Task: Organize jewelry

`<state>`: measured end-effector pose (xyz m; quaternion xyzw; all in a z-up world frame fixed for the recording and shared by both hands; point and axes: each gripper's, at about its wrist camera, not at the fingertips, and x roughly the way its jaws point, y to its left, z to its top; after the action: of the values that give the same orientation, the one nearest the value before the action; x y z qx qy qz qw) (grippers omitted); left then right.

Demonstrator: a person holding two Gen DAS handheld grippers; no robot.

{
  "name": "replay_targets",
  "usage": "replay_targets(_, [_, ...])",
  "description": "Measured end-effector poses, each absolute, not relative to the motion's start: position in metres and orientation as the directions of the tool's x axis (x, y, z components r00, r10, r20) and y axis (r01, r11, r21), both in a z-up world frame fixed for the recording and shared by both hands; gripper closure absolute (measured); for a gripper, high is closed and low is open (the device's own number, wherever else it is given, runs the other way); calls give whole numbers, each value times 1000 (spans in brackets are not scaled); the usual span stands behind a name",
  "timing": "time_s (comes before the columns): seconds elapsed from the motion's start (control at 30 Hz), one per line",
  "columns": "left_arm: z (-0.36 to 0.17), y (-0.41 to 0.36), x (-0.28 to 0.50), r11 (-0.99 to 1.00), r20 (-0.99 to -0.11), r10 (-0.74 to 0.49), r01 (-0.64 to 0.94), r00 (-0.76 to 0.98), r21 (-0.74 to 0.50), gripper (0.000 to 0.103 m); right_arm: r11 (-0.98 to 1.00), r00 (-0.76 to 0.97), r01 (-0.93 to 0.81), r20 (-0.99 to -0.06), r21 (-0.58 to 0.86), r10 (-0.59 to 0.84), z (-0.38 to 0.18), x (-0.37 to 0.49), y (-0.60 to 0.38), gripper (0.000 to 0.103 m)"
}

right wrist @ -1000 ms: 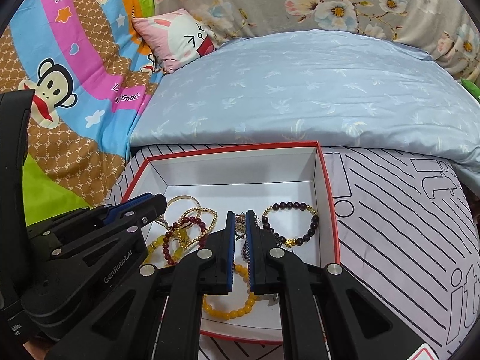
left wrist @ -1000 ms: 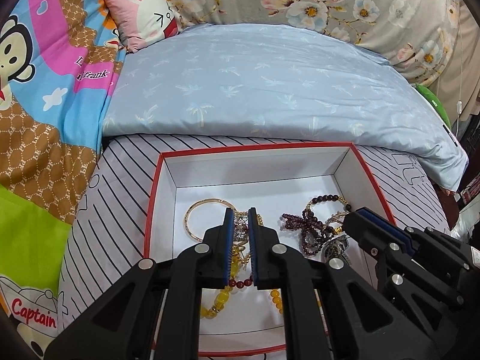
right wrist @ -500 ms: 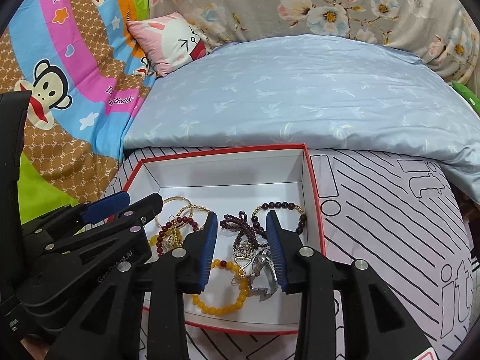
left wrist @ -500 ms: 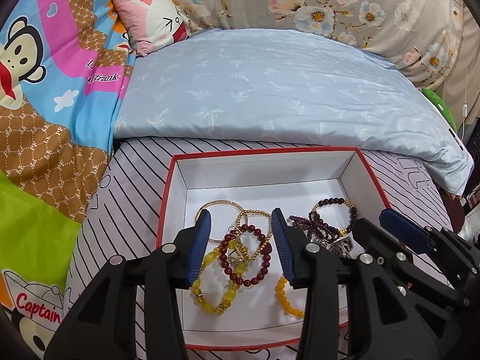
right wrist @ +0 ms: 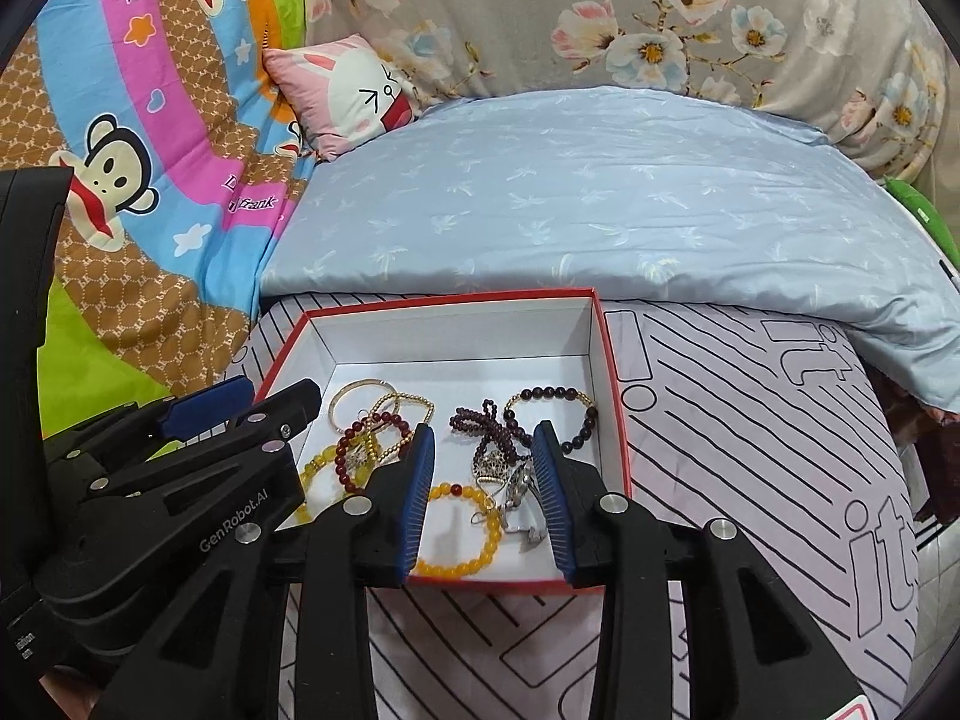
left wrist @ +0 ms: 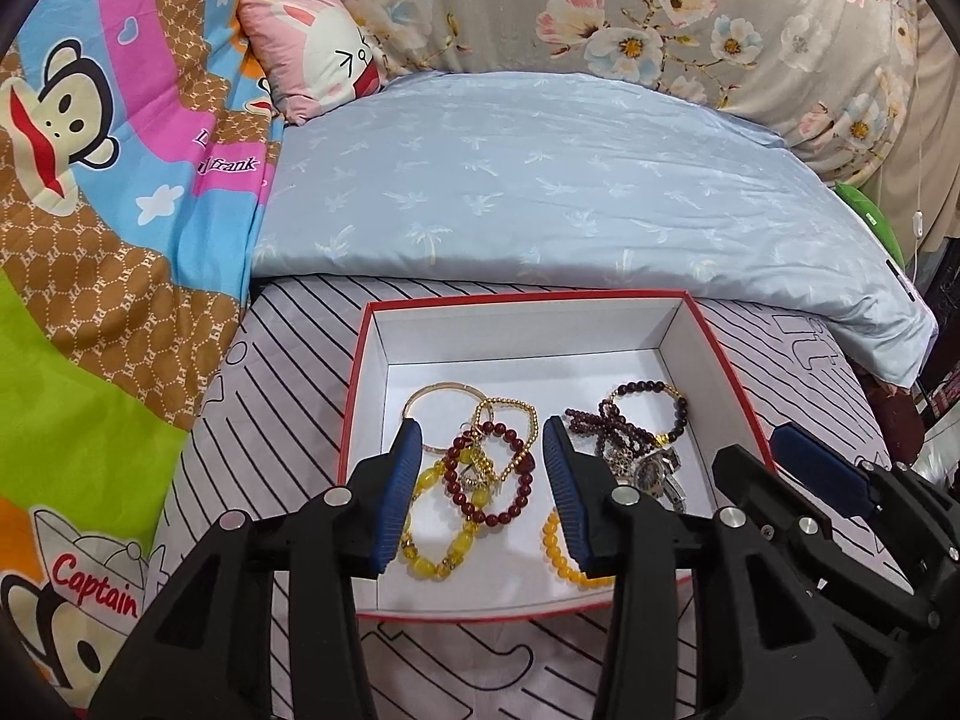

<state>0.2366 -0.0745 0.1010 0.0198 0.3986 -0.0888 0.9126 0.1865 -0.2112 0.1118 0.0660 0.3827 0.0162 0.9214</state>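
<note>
A red-rimmed white box (left wrist: 528,299) (right wrist: 607,360) on the striped cover holds several bracelets. At its left lie a gold bangle (left wrist: 441,389), a gold bead bracelet (left wrist: 531,417), a dark red bead bracelet (left wrist: 521,495) (right wrist: 343,462) and a yellow bead bracelet (left wrist: 429,564). At its right lie purple beads (left wrist: 630,429) (right wrist: 486,429), a dark bead bracelet (left wrist: 675,393) (right wrist: 585,414), a silver watch (left wrist: 660,468) (right wrist: 519,489) and an orange bead bracelet (right wrist: 465,564). My left gripper (left wrist: 483,441) is open and empty over the red bracelet. My right gripper (right wrist: 483,441) is open and empty over the watch.
A light blue quilt (left wrist: 540,180) lies just behind the box. A cartoon monkey blanket (left wrist: 90,180) fills the left side, with a pink rabbit cushion (left wrist: 318,54) behind. The striped cover (right wrist: 750,450) stretches to the right of the box.
Both grippers have opened from shut and drawn back from the box, leaving the jewelry lying in it.
</note>
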Motion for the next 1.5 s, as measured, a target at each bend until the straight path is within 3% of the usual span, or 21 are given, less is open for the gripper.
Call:
replay_targets(0.23, [108, -71, 210, 984, -724, -147, 174, 674, -37, 60, 991, 719, 39, -692, 129, 62, 122, 155, -212, 61])
replay_targets(0.43, [112, -67, 185, 987, -713, -131, 158, 689, -28, 46, 991, 728, 53, -684, 123, 46, 127, 130, -211, 58])
replay_targets(0.77, [109, -53, 149, 993, -720, -95, 116, 687, -20, 23, 991, 717, 79, -696, 111, 21, 125, 94, -210, 42])
replay_targets(0.97, [104, -47, 136, 995, -745, -73, 101, 664, -7, 15, 993, 700, 97, -714, 73, -15, 125, 82, -206, 36])
replay_targets(1.5, [98, -41, 136, 996, -776, -55, 84, 629, -3, 12, 990, 679, 107, -734, 87, -9, 121, 84, -205, 32])
